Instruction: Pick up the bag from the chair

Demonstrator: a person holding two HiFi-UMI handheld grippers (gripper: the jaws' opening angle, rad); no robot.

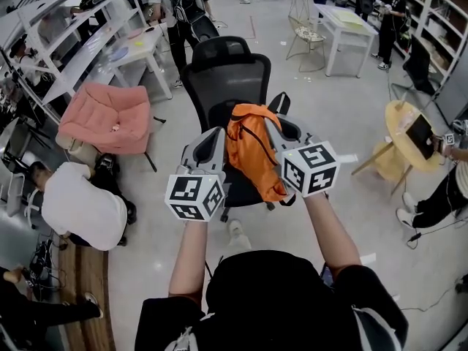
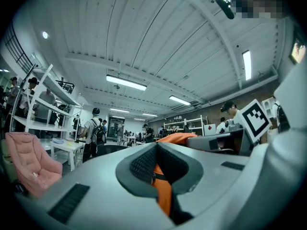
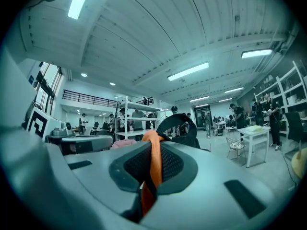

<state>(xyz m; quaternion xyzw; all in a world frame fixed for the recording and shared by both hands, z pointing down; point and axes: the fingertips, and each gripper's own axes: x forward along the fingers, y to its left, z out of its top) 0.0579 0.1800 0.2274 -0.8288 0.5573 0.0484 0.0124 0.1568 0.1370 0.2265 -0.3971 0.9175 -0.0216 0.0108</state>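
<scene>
An orange bag (image 1: 252, 148) hangs upright between my two grippers, just in front of and above the seat of a black mesh office chair (image 1: 227, 72). My left gripper (image 1: 212, 143) grips the bag's left side; in the left gripper view its jaws (image 2: 160, 176) are closed on orange fabric (image 2: 164, 198). My right gripper (image 1: 280, 131) pinches the bag's right side. In the right gripper view an orange strap (image 3: 154, 157) runs up between its closed jaws (image 3: 151, 176). The chair's seat is mostly hidden behind the bag and grippers.
A pink padded chair (image 1: 106, 119) stands to the left, with a person in a white shirt (image 1: 80, 207) crouched beside it. A white table (image 1: 344, 24) and wire chair (image 1: 307, 39) are behind. A round wooden table (image 1: 413, 134) is at the right.
</scene>
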